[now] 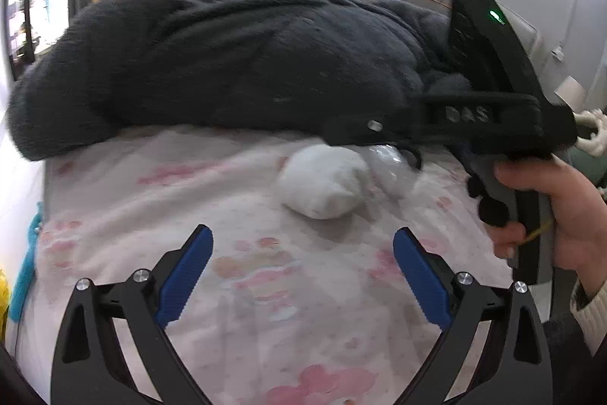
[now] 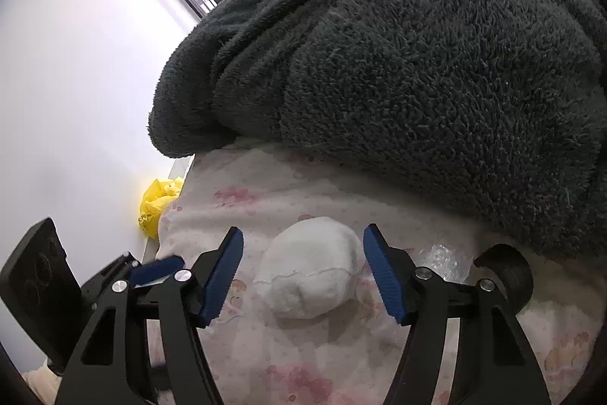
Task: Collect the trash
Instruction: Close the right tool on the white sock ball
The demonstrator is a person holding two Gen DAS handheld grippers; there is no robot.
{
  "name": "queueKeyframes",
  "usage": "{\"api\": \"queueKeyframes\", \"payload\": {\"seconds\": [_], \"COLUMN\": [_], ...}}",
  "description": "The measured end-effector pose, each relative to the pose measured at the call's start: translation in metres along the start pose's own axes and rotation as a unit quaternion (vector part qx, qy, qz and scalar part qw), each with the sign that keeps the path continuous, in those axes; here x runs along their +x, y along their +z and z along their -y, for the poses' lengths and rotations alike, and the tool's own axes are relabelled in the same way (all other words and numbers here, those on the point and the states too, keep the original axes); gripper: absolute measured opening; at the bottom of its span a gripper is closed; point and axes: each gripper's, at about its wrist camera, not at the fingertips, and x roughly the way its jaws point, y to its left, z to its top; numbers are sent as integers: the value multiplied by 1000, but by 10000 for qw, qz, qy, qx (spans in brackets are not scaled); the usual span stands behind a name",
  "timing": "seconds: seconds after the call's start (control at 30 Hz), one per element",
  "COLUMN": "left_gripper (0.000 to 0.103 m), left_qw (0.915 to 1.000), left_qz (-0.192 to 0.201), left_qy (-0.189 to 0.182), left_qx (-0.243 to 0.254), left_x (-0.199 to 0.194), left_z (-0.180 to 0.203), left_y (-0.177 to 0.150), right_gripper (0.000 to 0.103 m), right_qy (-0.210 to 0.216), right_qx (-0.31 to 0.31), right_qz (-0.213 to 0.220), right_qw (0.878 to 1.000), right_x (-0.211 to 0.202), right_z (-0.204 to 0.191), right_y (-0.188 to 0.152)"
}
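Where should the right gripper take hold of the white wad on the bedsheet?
Across the white wad's middle, coming straight on from the near side. It lies loose and rounded on the bedsheet, already between the open right gripper's fingers; the clear plastic beside it stays outside.

Black tool (image 2: 303, 272) with ribbed blue pads (image 2: 224, 278), silver screws.

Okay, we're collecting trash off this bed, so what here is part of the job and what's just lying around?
Job:
white crumpled wad, between the open right gripper fingers
clear plastic wrapper beside it
yellow plastic bag, possibly for trash
left gripper, open

Lying about:
dark fleece blanket
pink-patterned bedsheet
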Motion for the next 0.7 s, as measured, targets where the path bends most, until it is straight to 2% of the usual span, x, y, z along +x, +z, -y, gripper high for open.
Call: {"api": "queueKeyframes", "payload": {"seconds": [0.1,0.27,0.4,0.53,0.63,0.7], "left_gripper": [96,81,75,64,59,51], "left_qw": [9999,9999,9994,9987,9984,9978], "left_qz": [-27,-54,-91,-119,-164,-219], "left_qy": [-92,-112,-228,-337,-379,-461], "left_qx": [53,-89,-223,-359,-379,-432], "left_x": [7,18,26,32,38,42], "left_z": [6,5,2,-1,-1,-1], "left_y": [0,2,4,7,10,9], "right_gripper": [65,65,64,61,60,59], "right_qy": [31,106,142,154,220,362], "right_qx": [51,180,190,211,307,378], "right_qz": [-11,-39,-88,-134,-161,-220], "right_qw": [10000,9998,9997,9996,9992,9984], "right_x": [0,1,3,8,14,16], "right_z": [3,11,13,13,14,15], "right_y": [1,2,2,2,1,1]}}
